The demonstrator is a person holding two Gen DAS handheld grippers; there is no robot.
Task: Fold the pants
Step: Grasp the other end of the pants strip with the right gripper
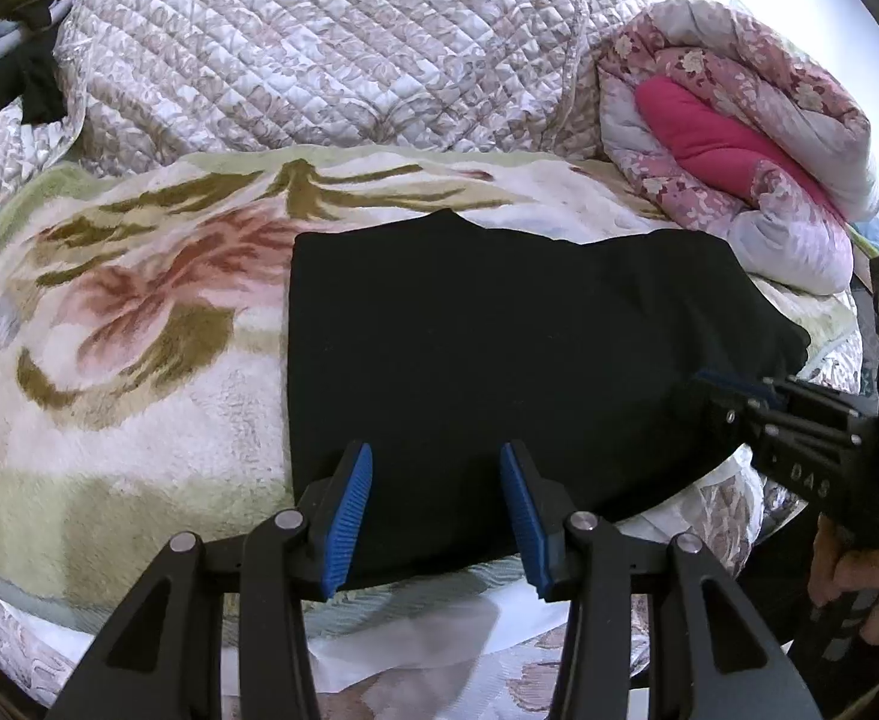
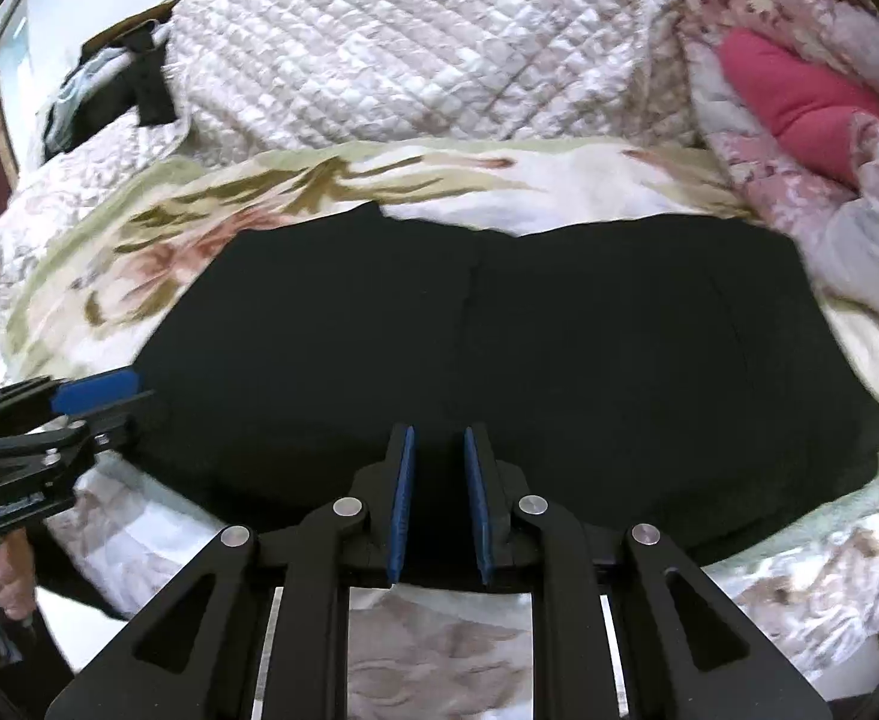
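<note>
- The bed [image 1: 331, 48], under its quilted grey-and-white floral bedspread, carries everything we see; a rolled pink floral comforter [image 1: 739, 138] with a magenta lining sits at its far right, and a dark bundle of clothes [image 2: 115, 96] lies at the far left.
- Over the bedspread lies a plush flowered blanket [image 1: 121, 312], cream with green and rust leaves, and on it the work is laid out.
- The black pants [image 1: 499, 348] lie flat on that blanket, already doubled into a broad rectangle (a faint crease down the middle shows in the right wrist view), their near edge close to the bed's front edge.
- We judge that the fold is well along: the pants are reduced to a compact slab, and what remains is probably one more fold across, or only smoothing.
- Our left tongs [image 1: 436, 516] are spread wide and grasp nothing, hovering over the near left part of the pants.
- Our right tongs [image 2: 437, 504] stand narrower but still parted, with dark cloth behind the gap; we cannot tell whether any fabric is actually pinched, though it looks like none.
- The next move, as we judge it, calls for both tongs to bite one short edge through all its layers, lift it together and carry it over to the opposite edge, keeping corners aligned so that the stack does not skew.
</note>
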